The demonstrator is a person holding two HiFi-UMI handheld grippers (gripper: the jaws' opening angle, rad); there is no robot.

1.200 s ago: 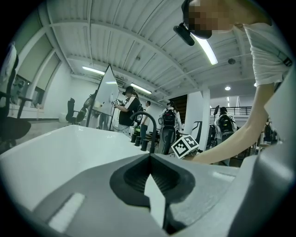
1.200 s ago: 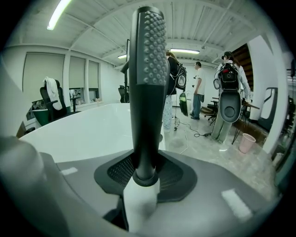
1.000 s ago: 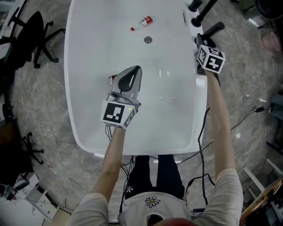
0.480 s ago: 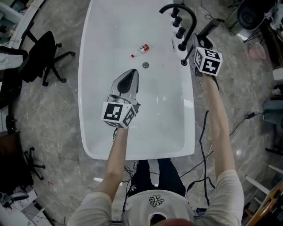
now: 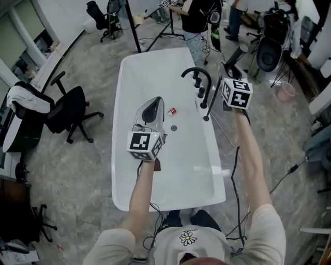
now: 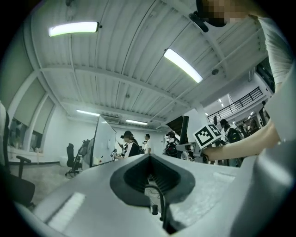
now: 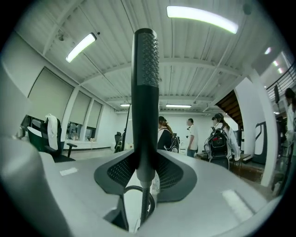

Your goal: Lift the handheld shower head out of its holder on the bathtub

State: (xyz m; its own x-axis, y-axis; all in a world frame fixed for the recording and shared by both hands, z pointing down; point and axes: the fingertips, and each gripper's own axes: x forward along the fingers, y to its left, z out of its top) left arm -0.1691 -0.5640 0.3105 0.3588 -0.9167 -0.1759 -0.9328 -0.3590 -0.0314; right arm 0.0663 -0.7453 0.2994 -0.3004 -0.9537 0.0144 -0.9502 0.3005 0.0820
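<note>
The white bathtub (image 5: 129, 155) runs away from me, with a black arched faucet (image 5: 199, 72) and its knobs on the right rim. My right gripper (image 5: 231, 70) is just right of the faucet, shut on the black handheld shower head (image 5: 236, 55). In the right gripper view the shower head (image 7: 145, 92) stands upright between the jaws of my right gripper (image 7: 144, 171), its hose hanging below. A thin black hose (image 5: 213, 98) slants down to the tub rim. My left gripper (image 5: 150, 107) hovers over the tub's middle. Its jaws are shut on nothing, as my left gripper (image 6: 150, 159) shows.
A small red-and-white bottle (image 5: 171, 111) lies in the tub near the drain (image 5: 174, 128). Office chairs (image 5: 72, 111) stand to the left. People (image 5: 199, 15) and tripods are past the far end. Cables and a pink bin (image 5: 286, 90) are on the floor at the right.
The head view has pulled back and now takes in the whole tub and the room. My right gripper stays shut on the shower head beside the faucet. My left gripper stays over the tub.
</note>
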